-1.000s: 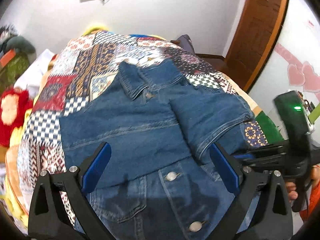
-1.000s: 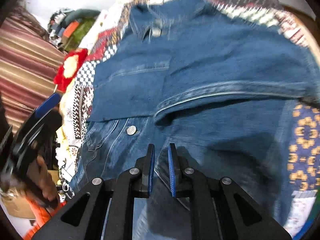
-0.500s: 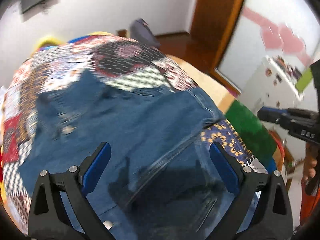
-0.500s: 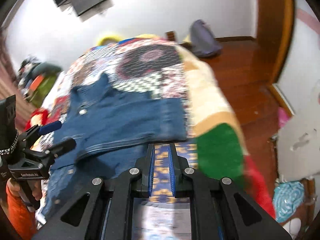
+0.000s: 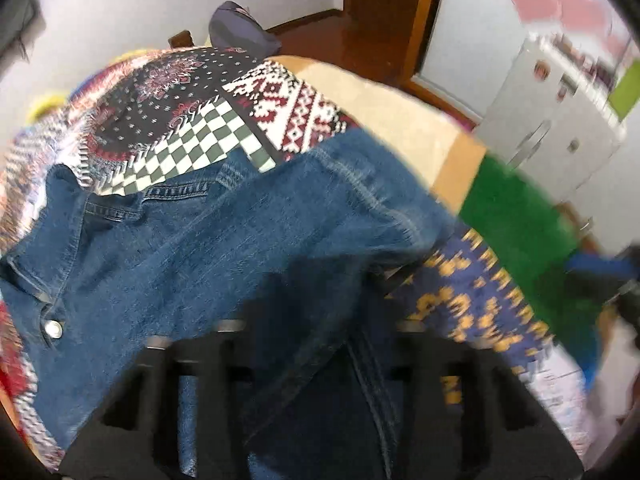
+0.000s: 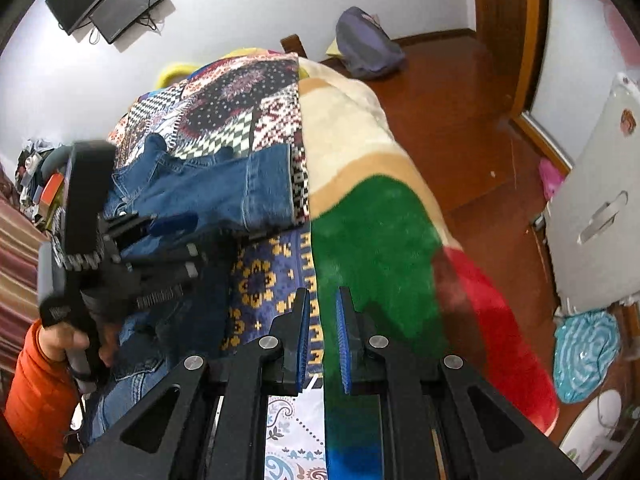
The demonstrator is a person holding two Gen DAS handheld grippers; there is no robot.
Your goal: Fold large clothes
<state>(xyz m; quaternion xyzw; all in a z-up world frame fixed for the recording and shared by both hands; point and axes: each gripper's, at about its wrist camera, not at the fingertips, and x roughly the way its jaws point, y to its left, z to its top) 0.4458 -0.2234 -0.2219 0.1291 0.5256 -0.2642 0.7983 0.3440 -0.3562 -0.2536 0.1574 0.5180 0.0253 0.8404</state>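
Observation:
A blue denim jacket [image 5: 208,248] lies on the patchwork bedspread [image 5: 192,120], one sleeve folded across its front. My left gripper [image 5: 316,312] is pushed down into the denim near the jacket's right edge; cloth covers its fingertips, and the jaws look drawn together on a fold. In the right wrist view the jacket [image 6: 208,192] lies at left with the left gripper [image 6: 176,240] on it. My right gripper [image 6: 323,344] hovers over the blanket's green patch, off the jacket, its blue pads close together and empty.
A cream, green and red blanket [image 6: 360,184] hangs over the bed's right side. A purple bag [image 6: 368,48] sits on the wooden floor by the wall. A white cabinet [image 6: 600,208] stands at right, a wooden door [image 5: 392,12] beyond.
My left gripper has dropped onto the jacket's right edge and its jaws have come together in the denim. My right gripper has let go of the jacket and pulled back to the right.

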